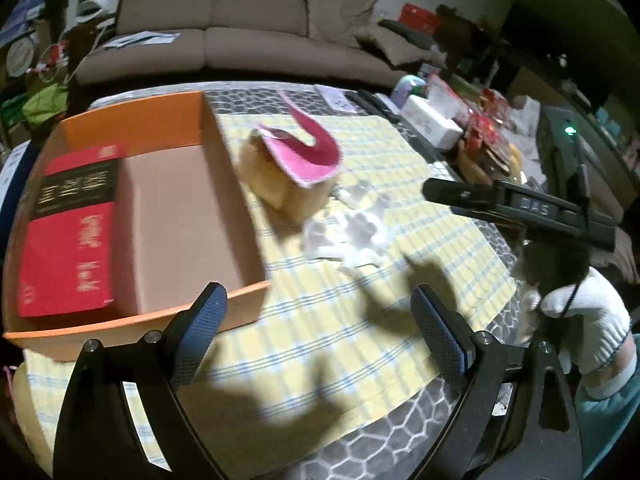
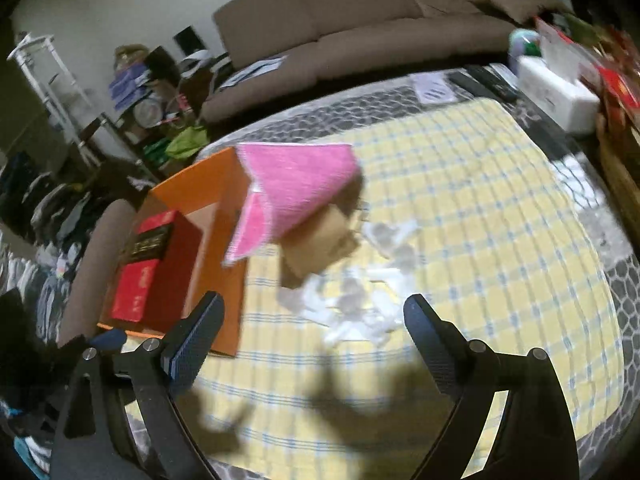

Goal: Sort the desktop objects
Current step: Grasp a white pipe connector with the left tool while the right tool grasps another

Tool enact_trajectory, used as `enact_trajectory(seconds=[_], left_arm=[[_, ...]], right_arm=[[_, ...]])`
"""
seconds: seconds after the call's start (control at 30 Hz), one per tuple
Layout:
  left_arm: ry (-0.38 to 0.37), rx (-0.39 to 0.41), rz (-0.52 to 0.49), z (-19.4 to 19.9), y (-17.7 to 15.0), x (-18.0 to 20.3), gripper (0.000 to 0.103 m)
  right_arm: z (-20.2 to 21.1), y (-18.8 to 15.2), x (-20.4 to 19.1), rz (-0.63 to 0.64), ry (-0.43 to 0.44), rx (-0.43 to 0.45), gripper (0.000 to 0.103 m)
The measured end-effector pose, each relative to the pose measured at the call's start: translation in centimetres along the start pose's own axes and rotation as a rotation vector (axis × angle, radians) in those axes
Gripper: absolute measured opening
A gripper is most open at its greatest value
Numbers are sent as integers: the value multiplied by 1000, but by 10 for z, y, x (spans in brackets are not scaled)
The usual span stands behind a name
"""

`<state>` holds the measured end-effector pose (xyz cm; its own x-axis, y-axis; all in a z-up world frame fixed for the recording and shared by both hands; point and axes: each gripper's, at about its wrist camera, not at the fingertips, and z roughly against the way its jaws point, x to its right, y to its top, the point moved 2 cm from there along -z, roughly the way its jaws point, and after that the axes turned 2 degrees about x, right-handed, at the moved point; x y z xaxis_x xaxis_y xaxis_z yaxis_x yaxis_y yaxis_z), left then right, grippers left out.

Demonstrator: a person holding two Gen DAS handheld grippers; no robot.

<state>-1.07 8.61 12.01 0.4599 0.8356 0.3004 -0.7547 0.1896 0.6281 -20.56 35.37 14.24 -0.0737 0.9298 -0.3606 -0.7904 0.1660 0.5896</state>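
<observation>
An orange cardboard box [image 1: 132,124] stands on the left of the yellow checked cloth [image 1: 320,320] and holds a red book [image 1: 72,236]. A tan block [image 1: 280,184] with a pink cloth [image 1: 308,152] draped over it sits right of the box. Crumpled white paper [image 1: 352,232] lies beside it. My left gripper [image 1: 316,336] is open and empty, near the box's front corner. My right gripper [image 2: 316,336] is open and empty, just before the white paper [image 2: 360,300]. The right view also shows the box [image 2: 208,188], book [image 2: 140,272], pink cloth [image 2: 296,184] and block [image 2: 320,248].
The right gripper's body [image 1: 520,208] and a white gloved hand [image 1: 588,320] are at the right of the left view. A white tissue box [image 1: 432,120] and red packages [image 1: 484,132] crowd the table's far right. A brown sofa [image 1: 248,32] stands behind the table.
</observation>
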Motion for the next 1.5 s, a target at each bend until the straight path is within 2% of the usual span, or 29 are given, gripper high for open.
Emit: enact_trajectory(seconds=[0.17, 0.3, 0.37, 0.43, 0.6, 0.77, 1.17, 1.23, 1.3, 1.5], left_arm=[[-8, -3, -49, -28, -2, 27, 93], [12, -6, -78, -55, -1, 43, 92], [44, 3, -96, -67, 1, 47, 92], [67, 10, -112, -76, 3, 51, 92], [117, 30, -144, -98, 6, 55, 87], [132, 44, -131, -111, 9, 52, 86], [127, 38, -67, -136, 15, 33, 86], [111, 34, -42, -139, 15, 29, 86], [117, 32, -35, -143, 16, 26, 80], [118, 46, -7, -148, 16, 19, 73]], right_arm=[[-9, -7, 32, -53, -27, 5, 92], [-22, -10, 55, -96, -40, 0, 86], [-28, -9, 63, -99, -45, -1, 80], [-36, -9, 69, -89, -53, -8, 69], [-53, -6, 75, -34, -80, -19, 61], [-66, 0, 73, 48, -94, -26, 52], [-93, 11, 64, 124, -78, -46, 51], [-98, 12, 64, 125, -73, -56, 42], [-103, 12, 66, 115, -62, -65, 36], [-106, 12, 69, 97, -50, -63, 35]])
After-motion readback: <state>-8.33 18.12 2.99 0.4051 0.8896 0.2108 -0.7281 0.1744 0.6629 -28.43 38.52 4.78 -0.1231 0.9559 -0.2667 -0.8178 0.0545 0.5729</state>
